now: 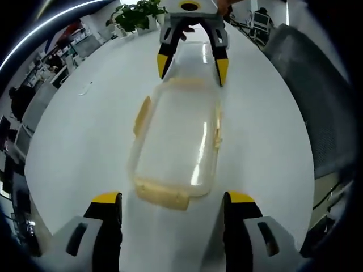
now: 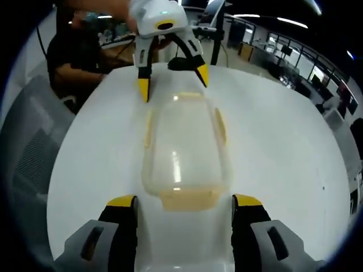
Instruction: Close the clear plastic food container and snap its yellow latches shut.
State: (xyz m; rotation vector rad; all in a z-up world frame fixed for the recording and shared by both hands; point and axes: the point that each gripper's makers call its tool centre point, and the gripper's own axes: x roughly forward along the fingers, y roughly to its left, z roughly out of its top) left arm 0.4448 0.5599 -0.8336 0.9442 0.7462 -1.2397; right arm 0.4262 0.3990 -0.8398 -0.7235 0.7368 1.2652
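Observation:
The clear plastic food container [image 1: 178, 141] lies lengthwise on the white table [image 1: 85, 147] with its lid resting on top. A yellow latch sits on each end and each long side; the near end latch [image 1: 161, 195] and the left side latch [image 1: 142, 116] stand out from the body. My left gripper [image 1: 173, 198] is open, its jaws either side of the near end. My right gripper [image 1: 191, 73] is open at the far end. In the right gripper view, the container [image 2: 184, 150] runs from my right gripper [image 2: 185, 201] to my left gripper [image 2: 173, 88], both open, touching nothing.
A potted plant [image 1: 136, 14] stands at the table's far end, and a small clear scrap [image 1: 85, 89] lies to the left. Grey mesh chairs stand beside the table [image 1: 317, 85] [image 2: 34, 153]. A person [image 2: 74, 56] sits behind the left gripper.

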